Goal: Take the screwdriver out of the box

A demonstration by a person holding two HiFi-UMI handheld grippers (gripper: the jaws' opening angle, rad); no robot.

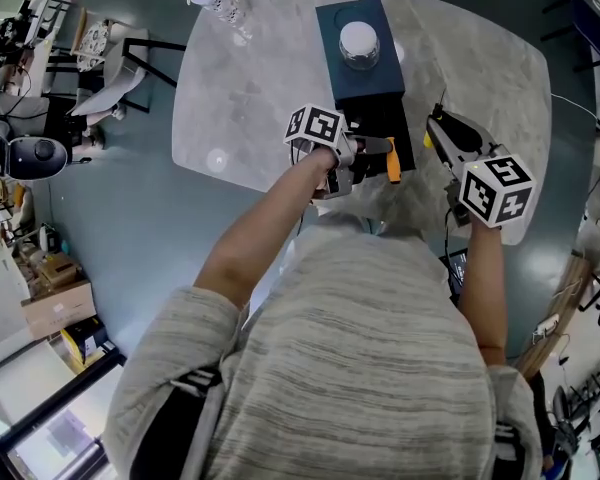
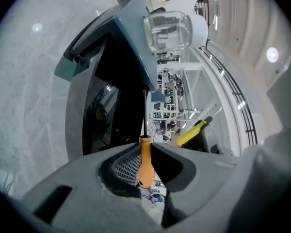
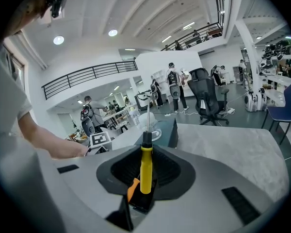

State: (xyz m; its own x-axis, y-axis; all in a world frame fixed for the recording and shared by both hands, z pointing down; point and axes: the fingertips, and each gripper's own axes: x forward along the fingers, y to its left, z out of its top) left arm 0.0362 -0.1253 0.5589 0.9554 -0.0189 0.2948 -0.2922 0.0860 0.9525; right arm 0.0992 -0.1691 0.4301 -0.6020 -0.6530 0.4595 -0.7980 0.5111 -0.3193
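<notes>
Near edge of the head view: the person's grey knit sleeves and back, both arms reaching toward the box [image 1: 358, 60].

Left hand-held gripper [image 2: 145, 155]: jaws clamped on the orange-handled screwdriver [image 2: 145, 163]. The handle is pinched between the ribbed pads, and the thin shaft runs up and away toward the box. From above, the orange handle sits just off the near side of the box, in front of its dark open face. Cannot tell whether the tip is clear of the opening.

Right hand-held gripper [image 3: 145, 171]: jaws closed on a yellow-handled screwdriver [image 3: 145, 161], with its black collar and bare metal shaft pointing up toward the box. A small orange piece shows low beside the yellow handle; I could not identify it. This gripper is off the near right corner of the box, not touching it.

Box: dark blue-green, standing on the pale marbled table [image 1: 485, 63], open side facing the person. A clear jar with a white lid [image 1: 359, 43] stands on top of the box.

Left of the box, near the far table edge: a clear plastic bottle [image 1: 220, 0].

Beyond the box, off the table: a black office chair [image 3: 211, 98].
</notes>
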